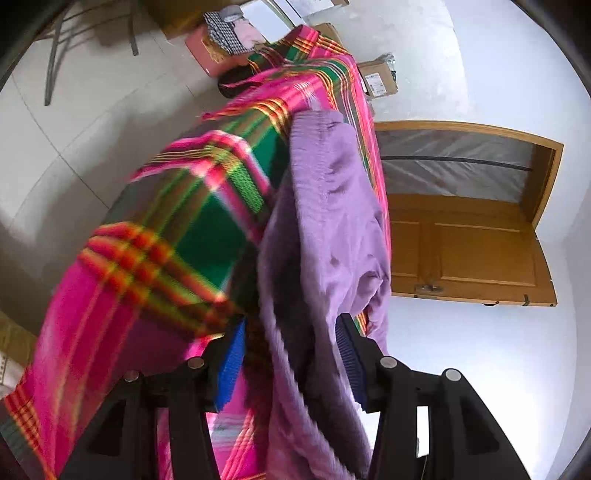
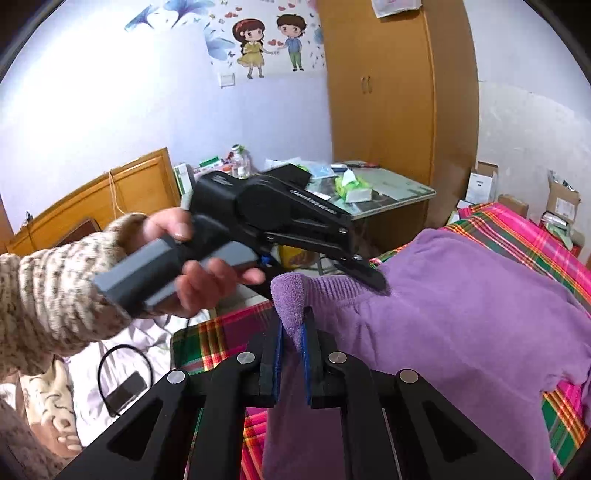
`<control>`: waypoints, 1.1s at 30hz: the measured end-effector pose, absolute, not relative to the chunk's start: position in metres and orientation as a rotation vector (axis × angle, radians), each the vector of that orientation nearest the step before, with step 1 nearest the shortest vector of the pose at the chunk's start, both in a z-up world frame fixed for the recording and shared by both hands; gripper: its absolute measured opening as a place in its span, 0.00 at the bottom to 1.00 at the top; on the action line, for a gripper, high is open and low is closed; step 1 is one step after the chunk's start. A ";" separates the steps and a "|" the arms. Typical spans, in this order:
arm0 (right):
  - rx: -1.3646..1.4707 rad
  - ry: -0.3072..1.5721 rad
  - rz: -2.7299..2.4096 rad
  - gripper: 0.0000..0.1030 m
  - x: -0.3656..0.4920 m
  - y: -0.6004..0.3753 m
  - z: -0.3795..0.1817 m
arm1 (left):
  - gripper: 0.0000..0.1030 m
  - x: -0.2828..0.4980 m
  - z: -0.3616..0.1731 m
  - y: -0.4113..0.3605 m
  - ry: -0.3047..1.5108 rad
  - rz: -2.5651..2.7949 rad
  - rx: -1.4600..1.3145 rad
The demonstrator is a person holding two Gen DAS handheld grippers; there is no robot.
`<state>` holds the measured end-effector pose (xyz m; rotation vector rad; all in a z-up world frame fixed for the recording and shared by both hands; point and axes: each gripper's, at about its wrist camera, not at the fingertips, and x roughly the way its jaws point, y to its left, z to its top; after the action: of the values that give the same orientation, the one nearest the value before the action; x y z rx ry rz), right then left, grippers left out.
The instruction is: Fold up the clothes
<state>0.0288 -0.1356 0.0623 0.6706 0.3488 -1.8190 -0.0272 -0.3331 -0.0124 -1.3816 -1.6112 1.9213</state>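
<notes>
A purple knit garment [image 2: 461, 306] lies spread on a bed covered by a pink and green plaid sheet [image 2: 517, 229]. My right gripper [image 2: 293, 332] is shut on a folded corner of the garment's ribbed hem. My left gripper [image 2: 369, 275], held by a hand in a speckled sleeve, touches the hem a little further along. In the left wrist view the left gripper [image 1: 291, 354] stands open with the purple garment [image 1: 332, 221] between its blue pads, over the plaid sheet [image 1: 177, 229].
A glass-topped table [image 2: 399, 192] with a tissue pack and clutter stands behind the bed, next to a wooden wardrobe [image 2: 388, 92]. Cardboard boxes [image 2: 561, 199] line the wall. A wooden door [image 1: 465, 221] and clothes pile [image 1: 229, 33] show in the left wrist view.
</notes>
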 end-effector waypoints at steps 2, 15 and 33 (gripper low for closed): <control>0.670 0.342 -1.816 0.09 0.029 -0.133 0.064 | 0.48 -0.037 -0.014 -0.335 -1.629 1.914 -1.375; 0.699 0.316 -1.792 0.09 0.022 -0.131 0.061 | 0.29 -0.117 -0.029 -0.355 -1.726 1.856 -1.289; 0.775 0.332 -1.694 0.09 0.014 -0.178 0.034 | 0.08 -0.128 0.006 -0.388 -1.359 2.207 -1.376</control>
<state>0.0135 -0.1784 0.0339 0.7750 0.3317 -1.6939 -0.1276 -0.3877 0.0064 -1.3765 -1.3591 2.2068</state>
